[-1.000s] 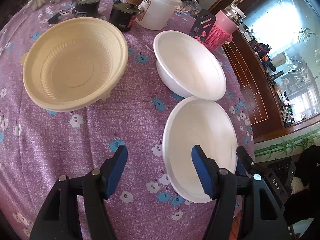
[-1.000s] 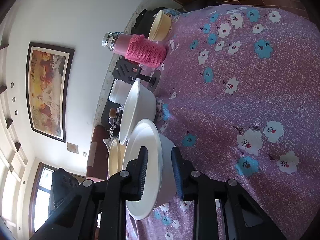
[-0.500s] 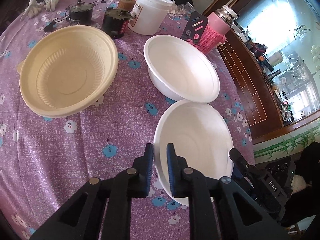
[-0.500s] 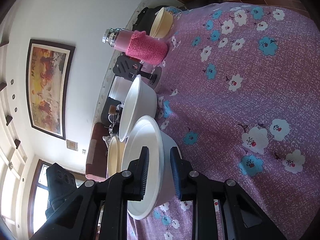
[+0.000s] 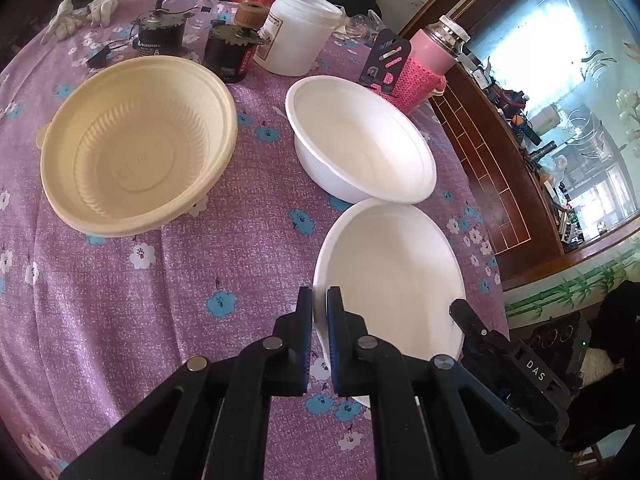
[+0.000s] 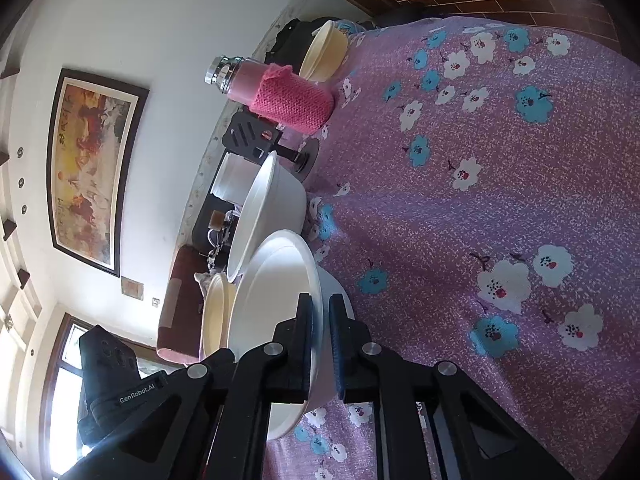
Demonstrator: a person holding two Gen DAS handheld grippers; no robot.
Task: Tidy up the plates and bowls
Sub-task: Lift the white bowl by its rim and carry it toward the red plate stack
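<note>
A near white bowl (image 5: 394,276) sits on the purple flowered cloth. My left gripper (image 5: 319,300) is shut on its left rim. My right gripper (image 6: 320,308) is shut on the opposite rim of the same bowl (image 6: 276,292); that gripper also shows at the bowl's right edge in the left wrist view (image 5: 464,316). A second white bowl (image 5: 360,144) stands just behind it, rims nearly touching. A large cream bowl (image 5: 136,152) sits to the left. In the right wrist view the second white bowl (image 6: 272,208) and the cream bowl (image 6: 214,316) show beyond the held one.
At the back stand a white tub (image 5: 298,36), two dark motors (image 5: 230,50), a black stand (image 5: 384,60) and a pink flask in a knit sleeve (image 5: 424,68). White gloves (image 5: 80,16) lie far left. Another cream bowl (image 6: 324,52) sits at the table's far end. The table edge runs close on the right.
My left gripper closed from wide open onto the near white bowl's left rim. My right gripper tightened on the opposite rim. The bowls have barely moved.
</note>
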